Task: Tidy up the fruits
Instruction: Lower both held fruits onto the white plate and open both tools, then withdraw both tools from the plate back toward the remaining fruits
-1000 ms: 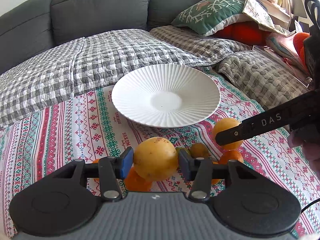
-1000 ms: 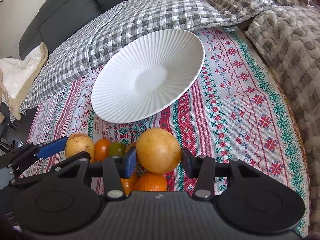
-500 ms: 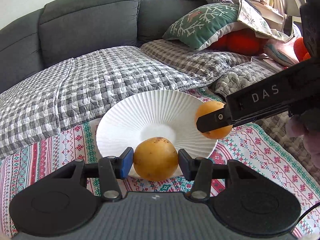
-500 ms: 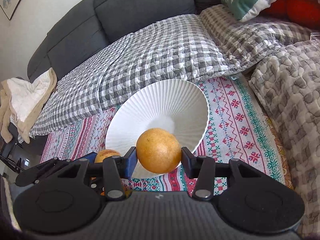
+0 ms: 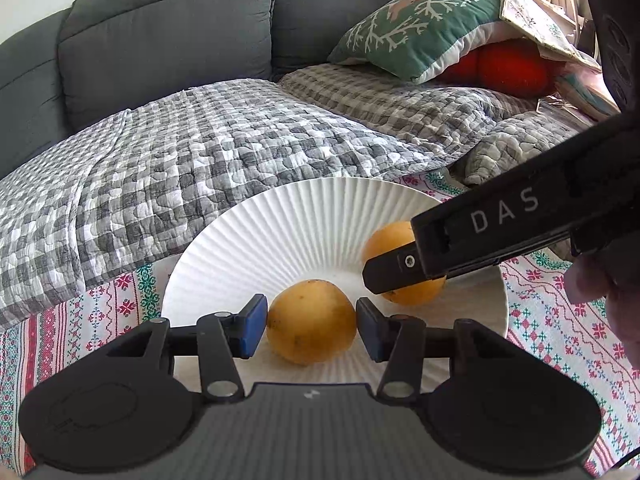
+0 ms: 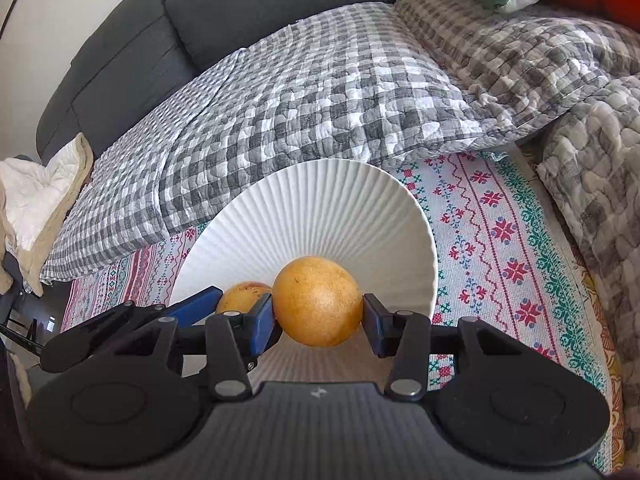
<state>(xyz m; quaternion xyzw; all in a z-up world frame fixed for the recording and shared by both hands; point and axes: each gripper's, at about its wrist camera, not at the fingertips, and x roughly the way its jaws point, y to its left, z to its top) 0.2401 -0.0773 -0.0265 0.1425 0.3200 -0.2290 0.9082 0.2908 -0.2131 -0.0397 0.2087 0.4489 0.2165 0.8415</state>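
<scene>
A white ribbed plate [image 5: 304,216] lies on the patterned cloth; it also shows in the right wrist view [image 6: 320,200]. My left gripper [image 5: 311,326] is shut on a yellow round fruit [image 5: 311,332] low over the plate's near part. My right gripper [image 6: 318,316] is shut on an orange-yellow round fruit [image 6: 318,302] over the plate's near right part. In the left wrist view this fruit [image 5: 390,240] is partly hidden behind the right gripper's black finger [image 5: 480,236]. The left fruit [image 6: 244,296] shows at the left of the right wrist view.
The patterned cloth [image 6: 500,232] covers the surface under the plate. A grey checked quilt [image 5: 200,148] lies behind it, against a dark grey sofa back [image 5: 168,32]. A green pillow [image 5: 420,28] and a red cushion [image 5: 508,64] sit at the back right.
Both grippers have lifted their fruits from the pile on the cloth and carried them forward over the plate, then lowered them close to it. The remaining pile is out of view.
</scene>
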